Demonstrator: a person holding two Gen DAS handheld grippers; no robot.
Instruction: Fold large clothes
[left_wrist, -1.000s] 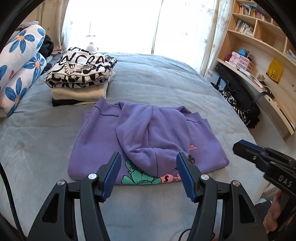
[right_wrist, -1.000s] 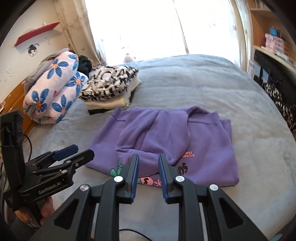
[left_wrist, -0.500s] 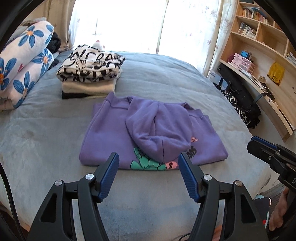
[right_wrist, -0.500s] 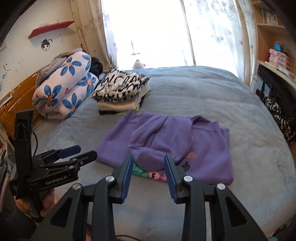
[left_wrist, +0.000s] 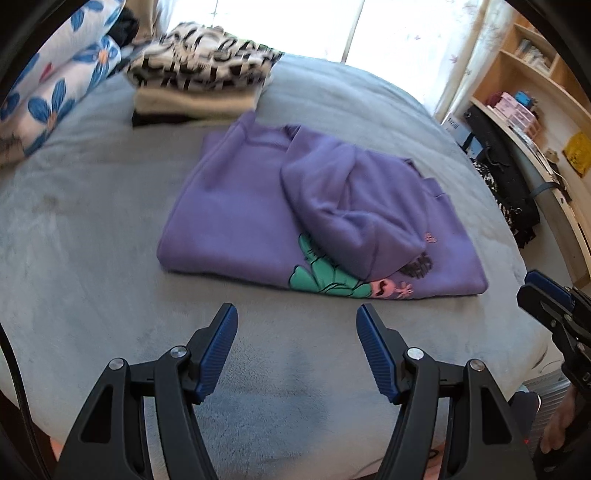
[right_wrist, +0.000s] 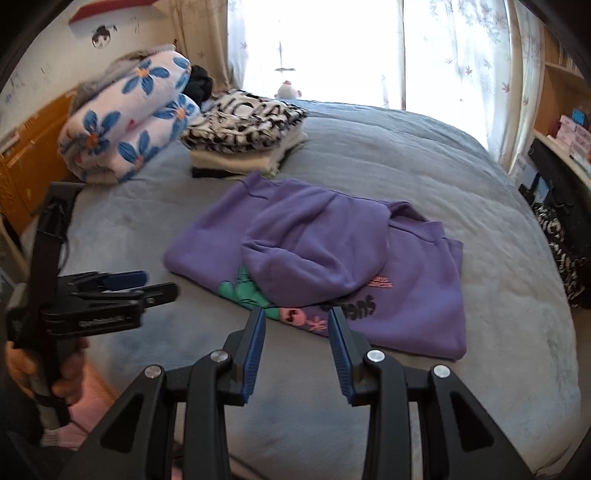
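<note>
Folded purple hoodie (left_wrist: 258, 218) lying flat mid-bed, hood turned down over its back, green and pink print peeking out at the near hem. Lies farther from both tools than a second ago, when blue pads hung right over that hem; now bare grey bed cover (left_wrist: 92, 258) showing between pads and cloth in the left view.

Left tool (left_wrist: 296, 345) spread wide, gripping nothing, poised over the cover just short of the hoodie's near edge, touching neither cloth nor bed as far as can be seen. Right tool (right_wrist: 296, 332) parted wider than a second ago yet narrower than the left, also empty, fingertips overlapping the printed hem in its own view; contact with the cloth impossible to tell. In the left view, only the dark tip of the right tool at the far right edge, beside the hoodie's right corner. Held level in a hand at the left of the right view, well clear of the hoodie: the left tool.

Behind the hoodie, just beyond its far-left corner, a stack of folded clothes (right_wrist: 243, 136) topped by a black-and-white lettered piece. Beside the stack, a rolled blue-flowered quilt (right_wrist: 129, 122). Wooden shelves (left_wrist: 532, 85) along the right wall; sunlit curtains (right_wrist: 461, 51) beyond the bed.
</note>
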